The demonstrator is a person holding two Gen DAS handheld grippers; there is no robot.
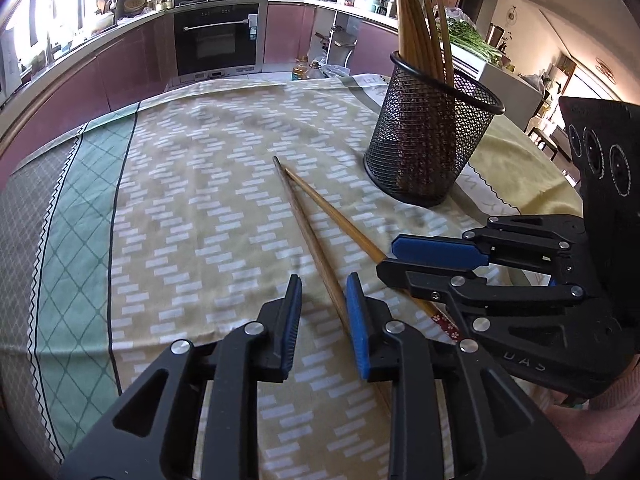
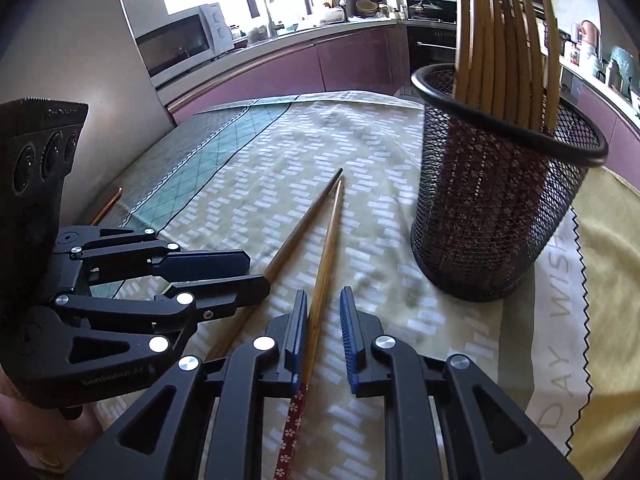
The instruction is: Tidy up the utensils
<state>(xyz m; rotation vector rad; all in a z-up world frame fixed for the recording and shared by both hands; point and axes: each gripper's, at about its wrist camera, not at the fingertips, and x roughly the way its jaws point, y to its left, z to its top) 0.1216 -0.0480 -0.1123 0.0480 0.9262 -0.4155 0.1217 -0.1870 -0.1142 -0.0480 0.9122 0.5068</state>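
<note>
Lying on the desk (image 1: 200, 184), two chopsticks (image 1: 316, 256) sat between slightly parted fingers: left gripper (image 1: 324, 312) and right gripper (image 2: 324, 332) gripped neither; mesh holder (image 1: 428, 140) near

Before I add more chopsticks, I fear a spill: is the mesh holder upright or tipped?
Upright. The mesh holder stands on its base on the tablecloth, rim up, chopsticks standing inside.

A home kitchen: built-in oven (image 1: 216, 42), microwave (image 2: 180, 44), purple cabinets (image 1: 120, 68), cluttered counters.
</note>
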